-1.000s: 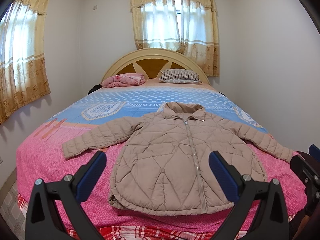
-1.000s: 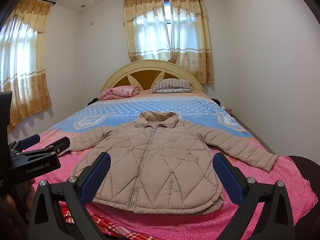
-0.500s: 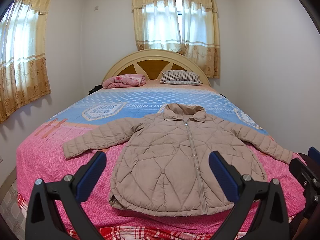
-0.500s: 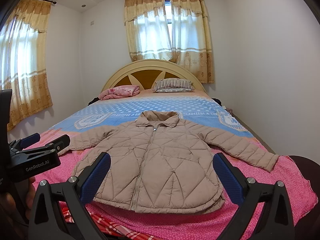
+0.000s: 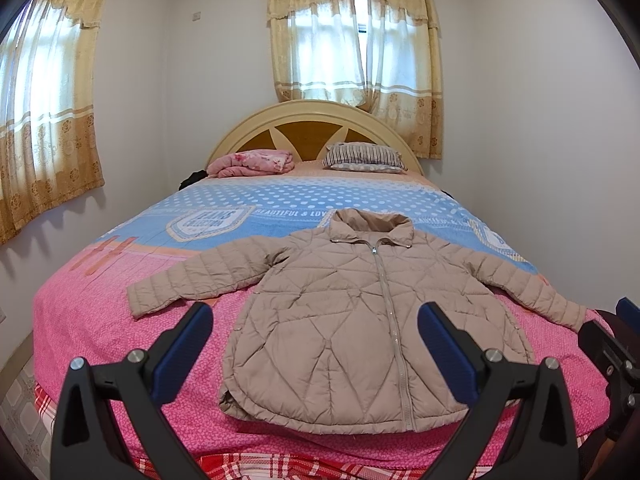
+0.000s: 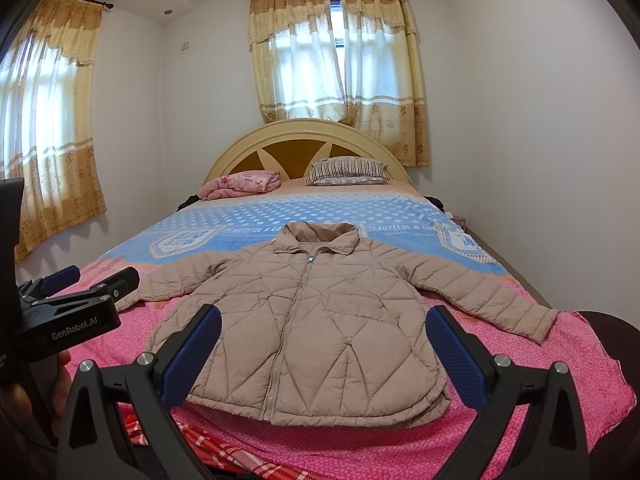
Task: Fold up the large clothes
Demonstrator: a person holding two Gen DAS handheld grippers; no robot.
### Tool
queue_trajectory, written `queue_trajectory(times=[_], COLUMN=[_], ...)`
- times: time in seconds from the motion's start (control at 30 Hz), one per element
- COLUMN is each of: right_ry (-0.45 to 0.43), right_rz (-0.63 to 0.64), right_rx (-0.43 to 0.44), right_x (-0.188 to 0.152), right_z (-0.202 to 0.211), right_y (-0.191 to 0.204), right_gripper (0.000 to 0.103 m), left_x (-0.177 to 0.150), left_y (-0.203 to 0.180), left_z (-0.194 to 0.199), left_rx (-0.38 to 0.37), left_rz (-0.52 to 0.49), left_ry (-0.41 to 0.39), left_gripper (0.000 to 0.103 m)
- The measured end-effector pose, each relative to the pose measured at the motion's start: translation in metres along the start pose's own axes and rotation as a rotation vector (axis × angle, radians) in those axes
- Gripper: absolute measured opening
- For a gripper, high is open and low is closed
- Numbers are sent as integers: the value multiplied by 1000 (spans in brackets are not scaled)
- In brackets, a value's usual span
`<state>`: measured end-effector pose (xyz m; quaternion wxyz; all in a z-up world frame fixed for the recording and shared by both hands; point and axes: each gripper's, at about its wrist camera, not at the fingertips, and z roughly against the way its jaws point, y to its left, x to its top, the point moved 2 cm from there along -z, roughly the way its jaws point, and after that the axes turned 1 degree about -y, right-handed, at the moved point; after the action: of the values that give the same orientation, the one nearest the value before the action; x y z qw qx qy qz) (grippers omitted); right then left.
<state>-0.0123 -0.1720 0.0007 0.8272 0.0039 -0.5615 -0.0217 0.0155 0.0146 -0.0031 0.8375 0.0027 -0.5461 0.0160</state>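
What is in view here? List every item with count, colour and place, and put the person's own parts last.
Jacket: 1, beige quilted, zipped, flat at the foot of the bed, sleeves spread out.
Bedspread: 1, pink near end, blue dotted far end, covering the bed.
Folded blanket: 1, pink floral, at the head, left side.
Pillow: 1, striped, at the head, right side.
Headboard: 1, cream and brown, arched, against the far wall.
Curtains: 2 sets, yellow with white sheer, one above the headboard, one on the left wall.
Left gripper: 1, black with blue pads, open, above the hem.
Right gripper: 1, black with blue pads, open, above the hem.
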Motion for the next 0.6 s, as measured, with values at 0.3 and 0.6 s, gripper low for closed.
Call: queue_trajectory(times=[0.3,0.6], right_ry=[2,4], right_rz=[0,0], right_rx=[1,3], right_x=[0,-1], right_z=[-1,0], right_y=[0,4], right_gripper=[102,102], left_x=[0,0], left_y=[1,0], left_z=[0,1], left_rx=[-1,1], left_rz=[1,1], left_ry=[-1,-1], left_gripper=[103,103])
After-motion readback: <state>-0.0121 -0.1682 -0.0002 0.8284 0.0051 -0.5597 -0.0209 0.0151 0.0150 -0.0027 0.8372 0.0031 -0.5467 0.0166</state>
